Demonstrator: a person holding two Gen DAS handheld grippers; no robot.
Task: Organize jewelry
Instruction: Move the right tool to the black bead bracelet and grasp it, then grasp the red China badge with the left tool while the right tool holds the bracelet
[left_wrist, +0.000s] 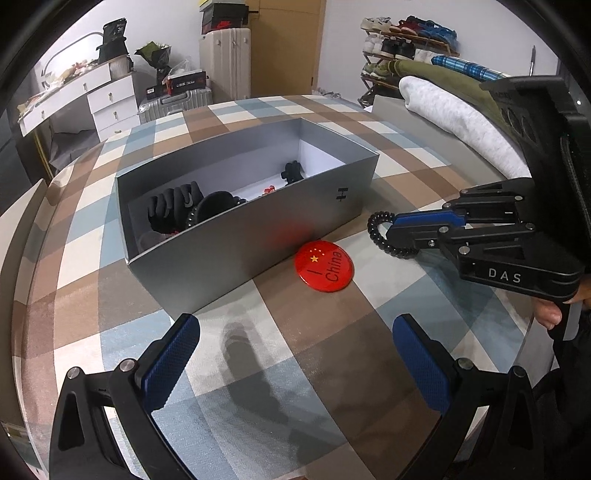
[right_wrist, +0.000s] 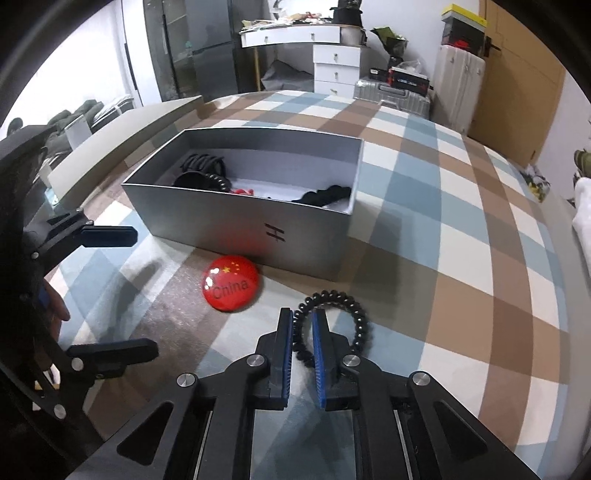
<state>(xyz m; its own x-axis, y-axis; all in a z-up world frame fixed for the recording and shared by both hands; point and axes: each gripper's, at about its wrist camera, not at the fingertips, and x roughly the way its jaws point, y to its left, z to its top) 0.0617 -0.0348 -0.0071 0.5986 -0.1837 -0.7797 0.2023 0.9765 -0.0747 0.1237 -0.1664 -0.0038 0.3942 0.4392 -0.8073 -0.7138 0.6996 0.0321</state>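
A black bead bracelet (right_wrist: 360, 317) lies on the plaid tablecloth, and my right gripper (right_wrist: 303, 315) is shut on its left side. In the left wrist view that same bracelet (left_wrist: 375, 230) hangs at the tip of the right gripper (left_wrist: 391, 225). A round red badge (right_wrist: 232, 282) marked "China" rests against the front wall of the open grey box (right_wrist: 221, 218). Inside the box (left_wrist: 258, 229) are black items, another bead bracelet (left_wrist: 192, 218) and a small red piece (left_wrist: 269, 190). My left gripper (left_wrist: 295, 325) is open over bare cloth, nearer than the badge (left_wrist: 324, 265).
Folded white and green blankets (left_wrist: 454, 114) lie at the table's right side. A flat grey board (right_wrist: 125, 147) lies left of the box. Suitcases (right_wrist: 395, 94) and white drawers (right_wrist: 336, 70) stand beyond the far table edge.
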